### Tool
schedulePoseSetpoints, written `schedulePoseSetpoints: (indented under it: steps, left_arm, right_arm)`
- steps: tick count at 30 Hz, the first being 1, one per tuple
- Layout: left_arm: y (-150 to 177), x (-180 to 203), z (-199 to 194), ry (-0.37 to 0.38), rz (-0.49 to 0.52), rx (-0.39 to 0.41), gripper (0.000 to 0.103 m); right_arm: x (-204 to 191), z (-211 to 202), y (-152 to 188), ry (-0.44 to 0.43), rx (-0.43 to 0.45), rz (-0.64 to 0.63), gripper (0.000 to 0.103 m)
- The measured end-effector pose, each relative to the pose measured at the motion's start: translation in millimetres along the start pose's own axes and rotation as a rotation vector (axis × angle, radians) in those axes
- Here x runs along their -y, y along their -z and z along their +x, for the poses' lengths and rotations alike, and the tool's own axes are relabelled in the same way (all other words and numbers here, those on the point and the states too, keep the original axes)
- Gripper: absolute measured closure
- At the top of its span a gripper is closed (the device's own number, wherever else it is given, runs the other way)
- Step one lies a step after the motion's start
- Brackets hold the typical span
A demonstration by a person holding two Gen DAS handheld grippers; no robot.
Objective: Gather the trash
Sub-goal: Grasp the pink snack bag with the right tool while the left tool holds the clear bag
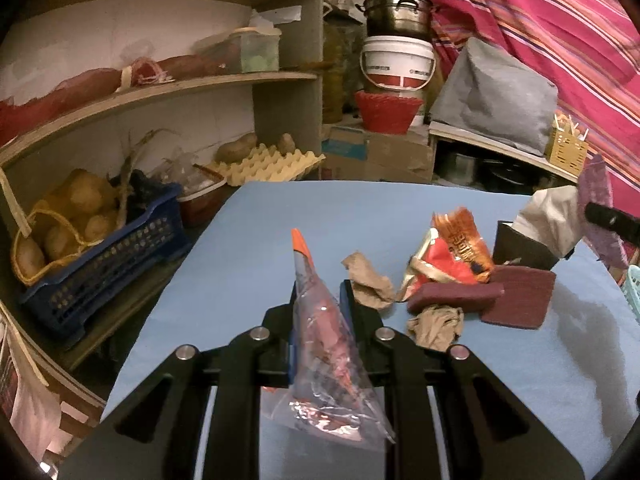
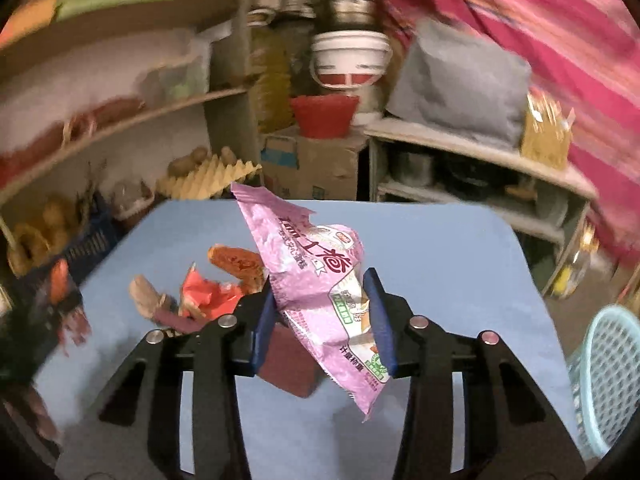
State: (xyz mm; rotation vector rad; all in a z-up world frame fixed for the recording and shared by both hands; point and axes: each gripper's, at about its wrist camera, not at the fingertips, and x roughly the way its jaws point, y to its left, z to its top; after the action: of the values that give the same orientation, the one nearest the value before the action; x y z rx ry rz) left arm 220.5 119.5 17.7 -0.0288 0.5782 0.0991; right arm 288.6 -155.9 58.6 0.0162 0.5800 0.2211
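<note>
blue cloth covers the table [image 1: 248, 240] i am working over, and it is the biggest thing in both views. at its right edge stands a pale turquoise mesh basket [image 2: 608, 380], which i take to be where the trash goes, though i cannot see inside it.

next down in size, my right gripper [image 2: 324, 320] has a pink snack wrapper [image 2: 316, 280] between its blue pads; the pads sit against the wrapper's sides and it hangs clear of the cloth, so i read it as clamped. the right view is smeared by motion, so fine detail there is unsure. my left gripper [image 1: 318, 300] is pinched nearly together on a clear plastic bag with an orange tip [image 1: 312, 292], which stands up between the fingers.

left on the table, by my judgement: a red and orange snack packet [image 1: 456, 252], 2 dark maroon scouring pads [image 1: 516, 292] just beside it, and 2 crumpled brown paper scraps [image 1: 370, 280], one near the left fingers and one in front of the pads. a dark box with pale tissue [image 1: 532, 236] sits behind them; i cannot tell if it counts as trash.

so 2 pieces are in hand and not yet dropped, with about 5 loose pieces to go. the work looks early.
</note>
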Motion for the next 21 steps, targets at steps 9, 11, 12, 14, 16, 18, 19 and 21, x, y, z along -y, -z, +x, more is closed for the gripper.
schedulePoseSetpoints:
  steps: [9, 11, 12, 14, 16, 18, 19, 21]
  left_arm:
    - [-6, 31, -1, 0.041, 0.018, 0.01, 0.084]
    - [-7, 41, -2, 0.053, 0.03, 0.015, 0.084]
    - [-7, 46, -2, 0.057, 0.038, 0.016, 0.084]
    - [-7, 55, -2, 0.063, 0.054, 0.021, 0.084]
    - [-6, 65, -2, 0.072, 0.066, 0.022, 0.084]
    - [-6, 75, 0, 0.084, 0.072, 0.019, 0.084]
    - [-6, 78, 0, 0.09, 0.072, 0.017, 0.084]
    - [-8, 88, 4, 0.109, 0.07, 0.006, 0.084]
  right_arm:
    - [105, -23, 7, -0.035, -0.092, 0.244, 0.063]
    - [122, -27, 14, -0.046, -0.114, 0.286, 0.063]
    - [129, -29, 17, -0.039, -0.121, 0.298, 0.063]
    - [143, -35, 24, -0.014, -0.129, 0.308, 0.063]
    - [155, -40, 31, -0.003, -0.135, 0.323, 0.063]
    - [167, -46, 38, 0.008, -0.138, 0.336, 0.063]
    - [172, -48, 41, 0.012, -0.139, 0.339, 0.063]
    - [181, -51, 45, 0.013, -0.143, 0.351, 0.063]
